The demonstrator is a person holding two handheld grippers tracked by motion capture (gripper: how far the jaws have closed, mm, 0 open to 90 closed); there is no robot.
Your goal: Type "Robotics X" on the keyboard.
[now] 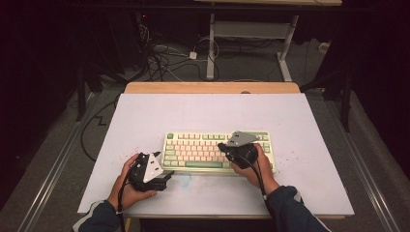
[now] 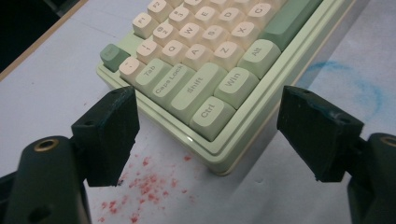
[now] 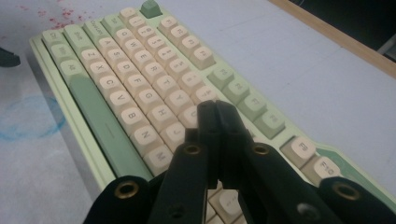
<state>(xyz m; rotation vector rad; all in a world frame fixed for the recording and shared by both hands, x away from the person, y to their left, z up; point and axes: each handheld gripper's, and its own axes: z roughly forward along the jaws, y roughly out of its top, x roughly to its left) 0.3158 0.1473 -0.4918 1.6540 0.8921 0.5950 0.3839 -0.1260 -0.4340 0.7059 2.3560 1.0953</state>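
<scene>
A pale green keyboard with cream and green keys lies on the white table. My left gripper rests on the table just off the keyboard's front left corner, its jaws open and empty on either side of that corner. My right gripper hovers over the keyboard's right half, jaws pressed together with nothing between them, tips above the cream letter keys. The green space bar runs to the left in the right gripper view.
Red specks and a blue smudge mark the white table sheet. A wooden strip borders the table's far edge. Cables and a desk frame stand on the floor beyond.
</scene>
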